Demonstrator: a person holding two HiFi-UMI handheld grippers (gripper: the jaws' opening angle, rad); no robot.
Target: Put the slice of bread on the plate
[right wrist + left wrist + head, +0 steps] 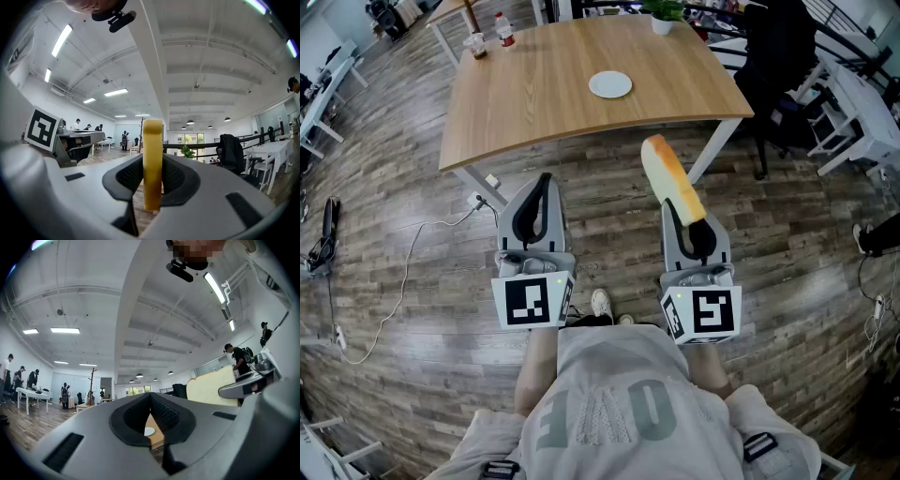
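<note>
A slice of bread [672, 176] with a golden crust stands on edge in my right gripper [689, 220], over the wooden floor just short of the table. Seen from the right gripper view, both pads press on the bread [152, 164]. The white plate [610, 84] lies on the wooden table [534, 103], ahead and slightly left of the bread. My left gripper [545, 181] is shut with nothing in it, level with the right one. In the left gripper view the plate [148, 431] shows through the gap below the closed tips, and the bread [211, 387] is at the right.
A bottle [503, 28] and a cup [475, 44] stand at the table's far left corner, a potted plant [662, 14] at its far edge. A black chair [778, 56] is to the table's right. A cable [403, 281] runs over the floor at left.
</note>
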